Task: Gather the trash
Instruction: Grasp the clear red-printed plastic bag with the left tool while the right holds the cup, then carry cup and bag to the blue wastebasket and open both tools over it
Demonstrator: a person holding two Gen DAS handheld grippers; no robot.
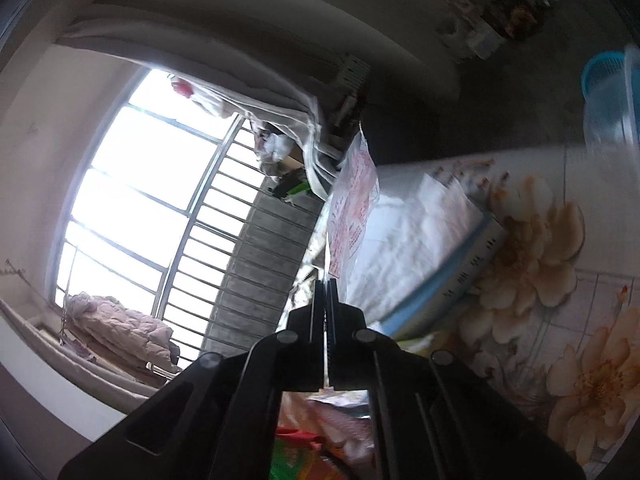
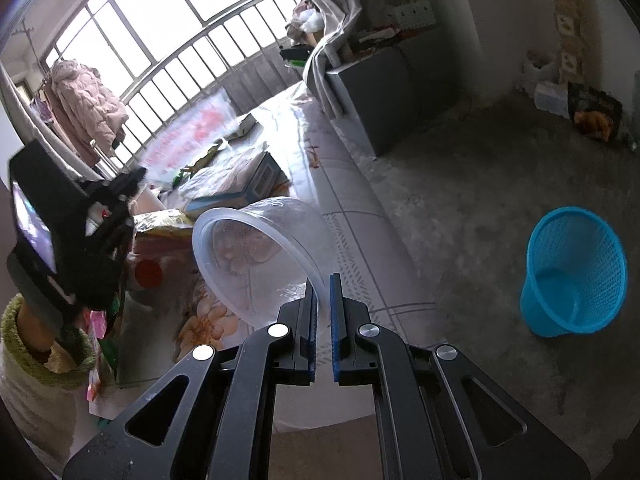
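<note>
My left gripper point(image 1: 325, 286) is shut on a clear plastic wrapper with red print point(image 1: 352, 208) and holds it up above the table; the same gripper point(image 2: 134, 178) and wrapper point(image 2: 188, 136) show at the left of the right wrist view. My right gripper point(image 2: 323, 280) is shut on the rim of a clear plastic bowl point(image 2: 264, 256), tipped on its side above the table edge. The bowl also shows at the right edge of the left wrist view point(image 1: 612, 112). A blue mesh trash basket point(image 2: 574, 272) stands empty on the concrete floor to the right.
The table with a floral cloth point(image 1: 560, 288) carries a blue-edged book under crumpled paper point(image 1: 436, 248) and colourful snack packets point(image 2: 160, 224). A grey cabinet point(image 2: 380, 96) stands beyond the table. Bags and boxes point(image 2: 580, 108) lie by the far wall. A barred window point(image 2: 160, 40) is behind.
</note>
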